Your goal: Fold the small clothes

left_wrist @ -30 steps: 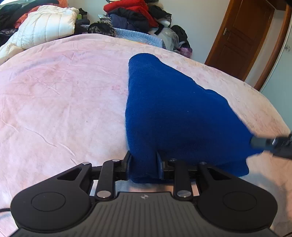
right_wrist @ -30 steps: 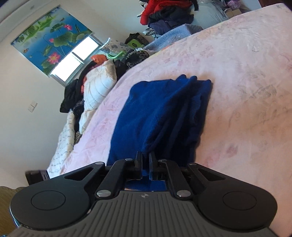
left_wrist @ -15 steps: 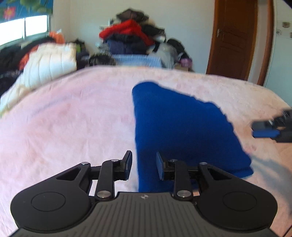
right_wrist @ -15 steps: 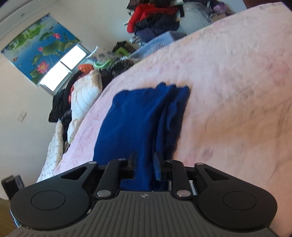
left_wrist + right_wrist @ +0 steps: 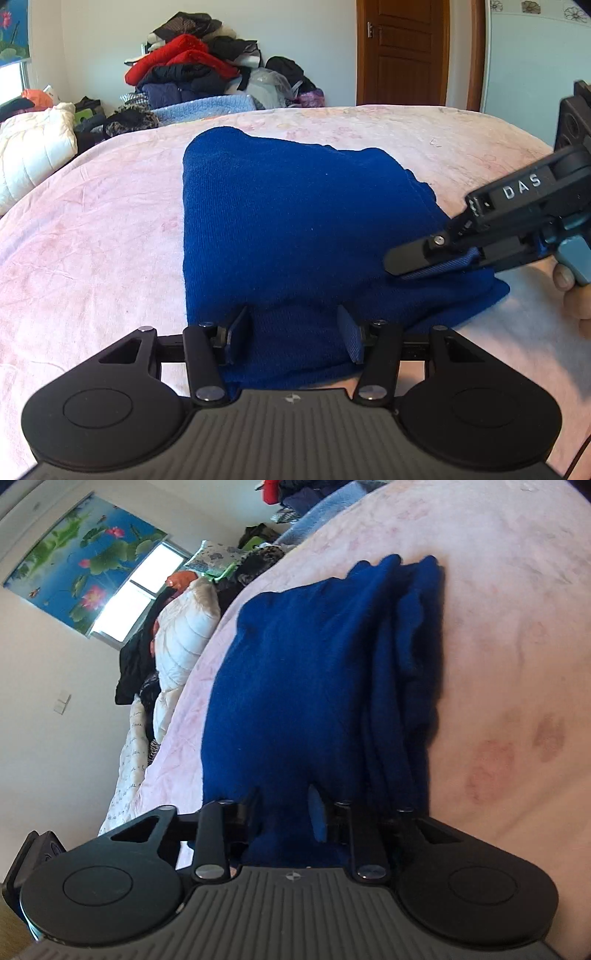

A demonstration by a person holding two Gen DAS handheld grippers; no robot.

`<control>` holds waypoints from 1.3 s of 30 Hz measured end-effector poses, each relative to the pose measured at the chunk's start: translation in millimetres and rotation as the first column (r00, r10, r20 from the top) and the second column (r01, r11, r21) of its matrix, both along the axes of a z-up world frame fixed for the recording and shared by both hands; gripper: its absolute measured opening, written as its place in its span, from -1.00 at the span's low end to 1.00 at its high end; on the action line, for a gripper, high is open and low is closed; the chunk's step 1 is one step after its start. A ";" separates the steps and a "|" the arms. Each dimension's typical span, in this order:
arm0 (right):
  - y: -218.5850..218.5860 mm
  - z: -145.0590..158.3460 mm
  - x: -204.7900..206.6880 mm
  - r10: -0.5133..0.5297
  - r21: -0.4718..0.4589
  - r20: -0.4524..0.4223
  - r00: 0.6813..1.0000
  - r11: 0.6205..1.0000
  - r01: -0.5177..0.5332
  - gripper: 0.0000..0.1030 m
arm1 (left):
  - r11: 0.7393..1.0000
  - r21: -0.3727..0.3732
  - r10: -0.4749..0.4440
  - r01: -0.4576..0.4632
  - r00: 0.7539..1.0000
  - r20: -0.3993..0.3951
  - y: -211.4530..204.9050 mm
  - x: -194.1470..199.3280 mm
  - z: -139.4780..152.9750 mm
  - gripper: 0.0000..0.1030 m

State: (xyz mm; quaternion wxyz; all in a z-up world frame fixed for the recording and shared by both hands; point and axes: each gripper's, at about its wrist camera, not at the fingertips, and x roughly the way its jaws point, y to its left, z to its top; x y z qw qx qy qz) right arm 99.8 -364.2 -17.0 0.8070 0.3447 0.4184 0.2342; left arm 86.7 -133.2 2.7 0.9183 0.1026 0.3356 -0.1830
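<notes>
Left wrist view: the blue garment (image 5: 295,221) lies folded mid-frame on the pink bedspread (image 5: 92,229). The left gripper (image 5: 293,334) has just been opening; its jaws straddle the near hem without pressing. At right, the right gripper (image 5: 402,267) has cloth between its fingers.

Right wrist view: the right gripper (image 5: 282,814), lower centre, has just been closing, with the garment's (image 5: 295,672) edge between its jaws; whether they pinch it I cannot tell.

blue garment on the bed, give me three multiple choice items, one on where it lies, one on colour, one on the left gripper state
1. Where does the blue garment lie?
A. on the pink bedspread
B. on the clothes pile by the wall
C. on the floor

2. What colour is the jumper on top of the clothes pile?
A. yellow
B. red
C. white

3. How does the left gripper stand?
A. shut tight with nothing between
B. out of view
C. open, garment edge between the fingers

Answers: 1 A, the pink bedspread shows on all sides of it. 2 B, a red jumper tops the heap. 3 C, its jaws have just been opening and the pads stand clear of the cloth.
</notes>
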 end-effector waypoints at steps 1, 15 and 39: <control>-3.9 -0.5 0.1 -0.009 0.016 -0.021 1.000 1.000 0.009 -0.56 | 1.000 -0.003 0.005 -0.005 1.000 -0.004 0.6 0.4 3.0 0.03; -48.9 11.6 -40.6 -0.061 0.008 -0.042 0.997 0.998 0.061 0.49 | 0.763 -0.572 0.055 -0.301 0.912 -0.407 118.6 24.0 -4.8 0.34; -39.4 -7.9 -78.5 0.023 0.069 -0.098 0.995 0.997 -0.017 -0.69 | 0.890 -0.417 -0.018 -0.186 0.898 -0.440 103.2 -8.1 2.8 -0.75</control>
